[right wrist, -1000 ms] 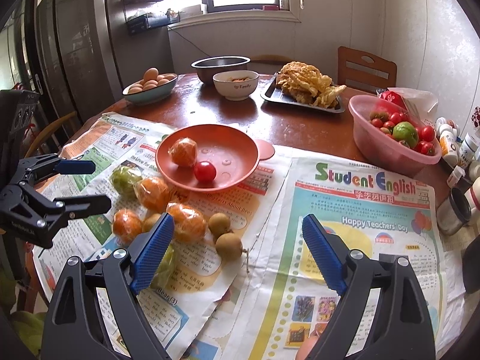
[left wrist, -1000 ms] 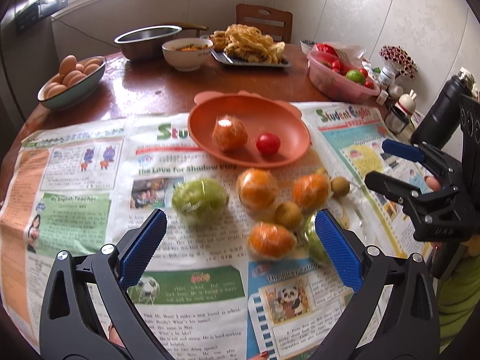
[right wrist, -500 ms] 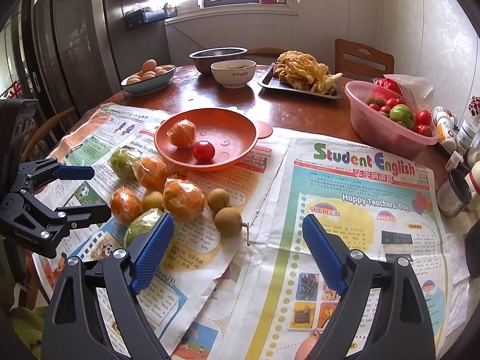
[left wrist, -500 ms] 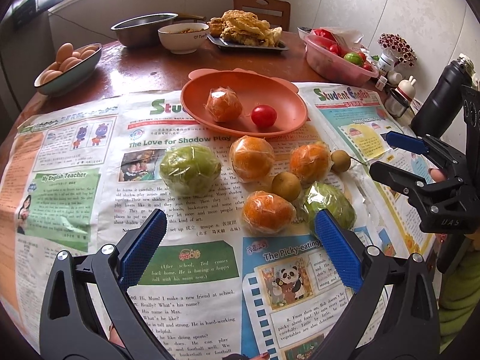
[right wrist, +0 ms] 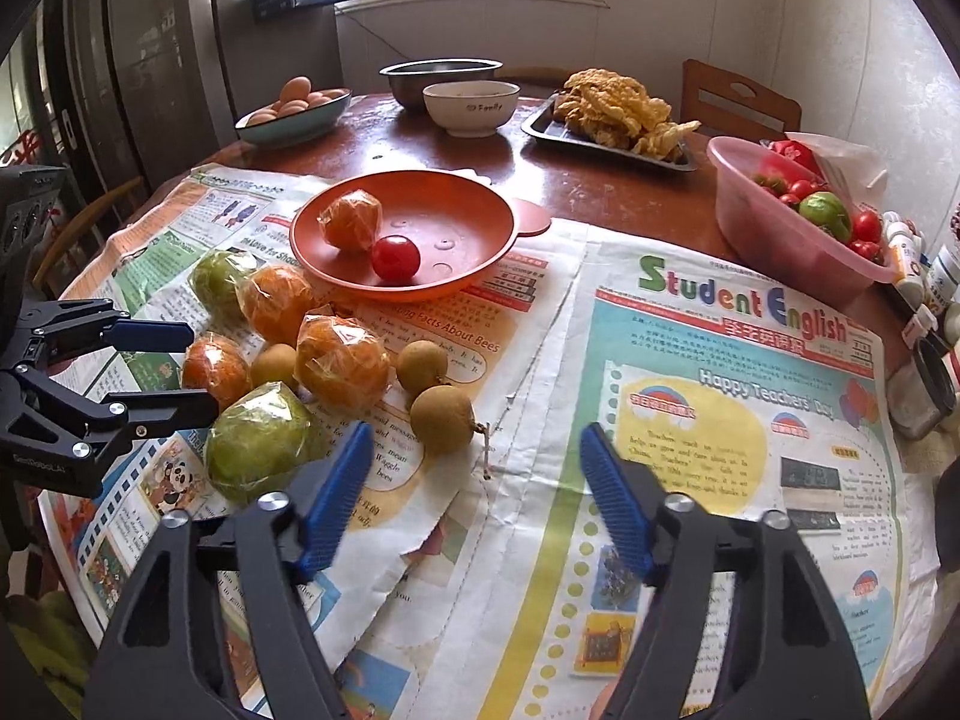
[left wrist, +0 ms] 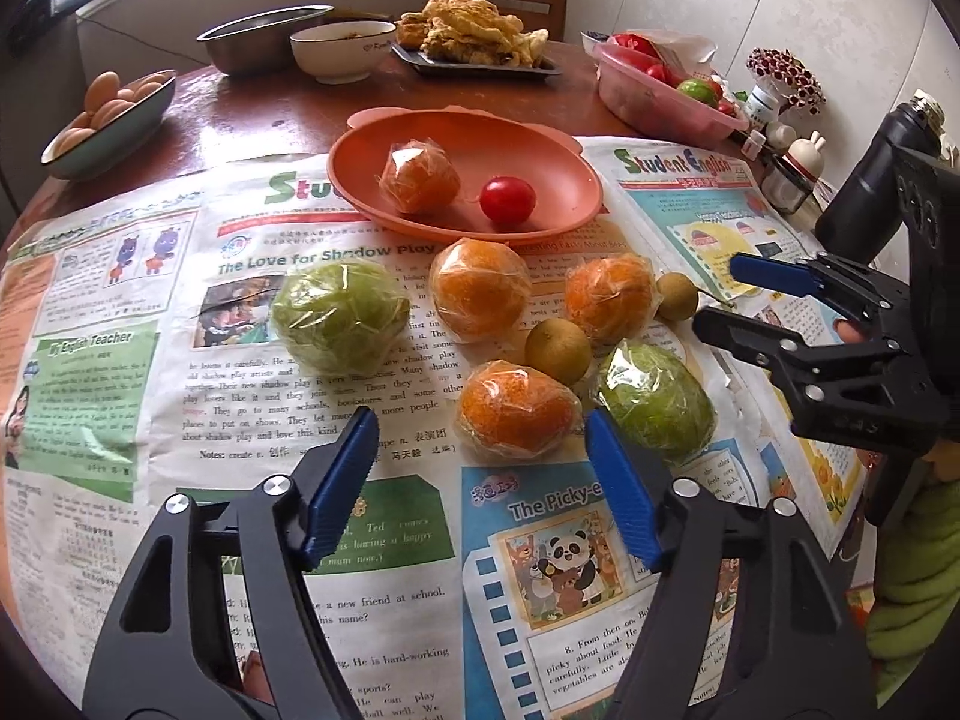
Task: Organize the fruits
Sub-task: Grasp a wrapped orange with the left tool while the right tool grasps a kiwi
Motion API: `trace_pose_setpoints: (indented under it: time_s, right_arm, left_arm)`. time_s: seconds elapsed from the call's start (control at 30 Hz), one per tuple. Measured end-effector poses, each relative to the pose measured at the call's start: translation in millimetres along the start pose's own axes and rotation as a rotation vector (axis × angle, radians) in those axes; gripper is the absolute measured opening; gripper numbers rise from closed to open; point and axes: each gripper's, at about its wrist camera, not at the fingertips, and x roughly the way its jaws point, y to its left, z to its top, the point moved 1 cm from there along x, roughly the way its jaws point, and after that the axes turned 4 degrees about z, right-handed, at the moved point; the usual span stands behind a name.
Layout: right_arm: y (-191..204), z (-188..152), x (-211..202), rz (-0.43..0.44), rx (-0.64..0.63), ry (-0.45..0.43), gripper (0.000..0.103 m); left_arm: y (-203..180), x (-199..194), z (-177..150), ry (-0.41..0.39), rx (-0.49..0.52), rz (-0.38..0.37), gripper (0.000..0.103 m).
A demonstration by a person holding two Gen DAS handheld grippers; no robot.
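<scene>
Both claws, left gripper (left wrist: 480,456) and right gripper (right wrist: 471,459), narrow empty above wrapped oranges (left wrist: 516,417); slippery film risks fruit rolling.

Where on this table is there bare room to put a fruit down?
Free: the right newspaper page, between the small brown fruits and the pink plastic basin; the left page beside the wrapped green fruit; the far half of the round orange plate. Crowded: the wrapped oranges just below the plate.
</scene>
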Motion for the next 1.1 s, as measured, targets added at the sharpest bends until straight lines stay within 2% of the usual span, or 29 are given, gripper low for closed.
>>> trace_pose_setpoints:
  time_s: [0.13,0.2,0.27,0.4,0.67,0.87,1.1]
  right_arm:
    - [2.2,2.7,9.5,0.023,-0.016,0.019,0.049]
    - [3.6,4.0,14.1,0.034,-0.023,0.027,0.037]
    - [4.2,4.1,17.6,0.043,-0.026,0.035,0.029]
    - [4.9,3.8,19.3,0.051,-0.028,0.035,0.028]
    - [-0.6,-0.6,11.3,0.053,-0.001,0.024,0.028]
    - [-3.9,0.2,2.9,0.055,0.015,0.002,0.028]
    - [-1.5,9.9,-10.0,0.062,0.009,-0.034,0.028]
  left_arm:
    - [1.3,2.9,0.5,0.009,-0.006,-0.017,0.056]
    - [0.9,3.6,0.9,0.012,-0.006,-0.025,0.053]
    - [0.2,4.3,1.7,0.015,-0.006,-0.033,0.05]
    - [-1.0,5.9,2.8,0.018,-0.005,-0.042,0.047]
    - [-2.3,10.5,7.4,0.018,-0.006,-0.058,0.034]
    - [-4.6,7.5,6.8,0.024,-0.002,-0.068,0.033]
    - [-1.4,-8.1,14.8,-0.012,-0.008,-0.071,0.033]
